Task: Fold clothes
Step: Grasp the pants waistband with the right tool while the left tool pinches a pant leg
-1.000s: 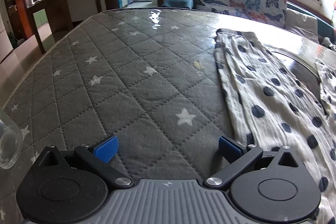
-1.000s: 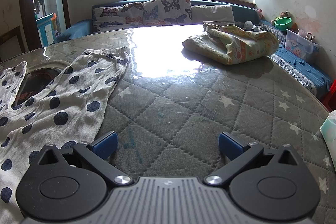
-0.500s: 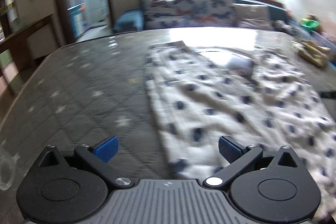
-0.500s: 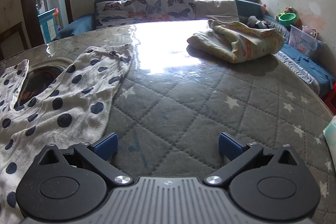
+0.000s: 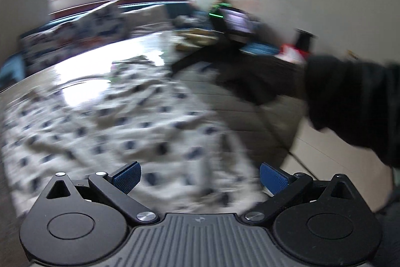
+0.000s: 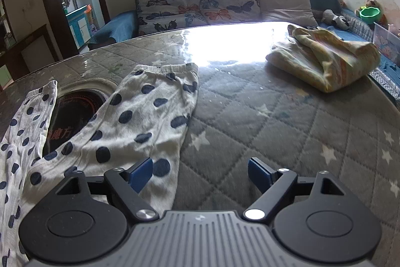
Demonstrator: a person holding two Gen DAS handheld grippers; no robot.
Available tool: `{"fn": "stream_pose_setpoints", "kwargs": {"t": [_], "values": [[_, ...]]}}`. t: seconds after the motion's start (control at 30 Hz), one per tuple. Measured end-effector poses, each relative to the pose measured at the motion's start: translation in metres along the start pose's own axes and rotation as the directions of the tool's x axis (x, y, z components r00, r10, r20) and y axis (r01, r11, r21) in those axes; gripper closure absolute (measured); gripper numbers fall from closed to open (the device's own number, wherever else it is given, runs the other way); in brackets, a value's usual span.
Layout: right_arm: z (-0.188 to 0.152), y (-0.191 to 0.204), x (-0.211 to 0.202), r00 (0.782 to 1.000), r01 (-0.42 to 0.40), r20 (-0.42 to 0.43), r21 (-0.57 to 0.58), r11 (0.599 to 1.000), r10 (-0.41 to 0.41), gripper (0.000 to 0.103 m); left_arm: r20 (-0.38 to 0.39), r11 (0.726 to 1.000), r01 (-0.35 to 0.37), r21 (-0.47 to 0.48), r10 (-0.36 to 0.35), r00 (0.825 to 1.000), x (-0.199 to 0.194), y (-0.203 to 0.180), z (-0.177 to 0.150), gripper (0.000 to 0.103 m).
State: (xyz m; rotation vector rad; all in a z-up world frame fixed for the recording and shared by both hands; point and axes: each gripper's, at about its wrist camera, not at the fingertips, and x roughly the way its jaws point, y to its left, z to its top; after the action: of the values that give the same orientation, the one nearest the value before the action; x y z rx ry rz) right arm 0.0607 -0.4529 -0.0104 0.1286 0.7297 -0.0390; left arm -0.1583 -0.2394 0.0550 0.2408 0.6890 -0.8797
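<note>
Left gripper: fingers spread wide with nothing between them — it hangs above the spotted trousers, and the whole left view is smeared by motion blur.

Right gripper: fingers wide apart and holding nothing; the left blue pad sits over the near edge of the trousers, the right pad over bare table cover.

Trousers: white with dark blue dots, spread flat on the table at 9 to 11 o'clock in the right view. Two legs run away from the camera, their cuffs at the far end, with a gap between them. In the left view they fill the area from 9 to 12 o'clock, badly blurred.

Table: round, with a grey quilted cover printed with white stars under a glossy sheet — strong window glare at 12 o'clock.

Dark round inset: shows between the two trouser legs, with red characters on it.

Yellow patterned bundle: crumpled cloth lying on the table at 2 o'clock, well apart from the trousers.

Butterfly cushions: on the blue sofa beyond the table at 12 o'clock.

Dark sleeve: reaches in at 3 o'clock of the left view; what it holds is too blurred to tell.
</note>
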Motion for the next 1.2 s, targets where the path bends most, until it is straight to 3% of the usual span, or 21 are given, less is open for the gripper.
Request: {"fn": "stream_pose_setpoints", "kwargs": {"t": [0.17, 0.23, 0.43, 0.6, 0.67, 0.9, 1.1, 1.2], "values": [[0.011, 0.001, 0.004, 1.000, -0.029, -0.009, 0.001, 1.000, 0.029, 0.025, -0.070, 0.998, 0.039, 0.055, -0.035, 0.997, 0.028, -0.022, -0.004, 0.011], [0.016, 0.002, 0.005, 0.999, -0.041, -0.013, 0.002, 0.999, 0.041, 0.028, -0.094, 0.996, 0.048, 0.071, -0.041, 0.995, 0.037, -0.028, -0.006, 0.021], [0.036, 0.000, 0.019, 0.998, -0.069, -0.014, 0.005, 0.998, 0.069, 0.037, -0.136, 0.991, 0.019, 0.130, -0.001, 0.991, 0.056, -0.038, -0.011, 0.036], [0.057, -0.002, 0.034, 0.996, -0.084, -0.014, 0.020, 0.996, 0.084, 0.041, -0.143, 0.990, 0.004, 0.144, 0.017, 0.990, 0.064, -0.038, -0.012, 0.041], [0.068, -0.002, 0.044, 0.996, -0.083, -0.018, 0.024, 0.996, 0.084, 0.042, -0.139, 0.989, -0.007, 0.149, 0.028, 0.990, 0.065, -0.038, -0.012, 0.048], [0.097, -0.003, 0.081, 0.996, -0.076, -0.040, 0.076, 0.994, 0.079, 0.051, -0.132, 0.995, 0.031, 0.095, -0.018, 0.991, 0.062, -0.029, -0.007, 0.074], [0.107, -0.003, 0.097, 0.997, -0.062, -0.049, 0.095, 0.994, 0.067, 0.057, -0.106, 0.995, 0.075, 0.065, -0.068, 0.992, 0.053, -0.026, -0.005, 0.086], [0.109, -0.004, 0.099, 0.996, -0.065, -0.052, 0.107, 0.992, 0.071, 0.062, -0.111, 0.996, 0.079, 0.050, -0.073, 0.991, 0.054, -0.024, -0.004, 0.087]]}}
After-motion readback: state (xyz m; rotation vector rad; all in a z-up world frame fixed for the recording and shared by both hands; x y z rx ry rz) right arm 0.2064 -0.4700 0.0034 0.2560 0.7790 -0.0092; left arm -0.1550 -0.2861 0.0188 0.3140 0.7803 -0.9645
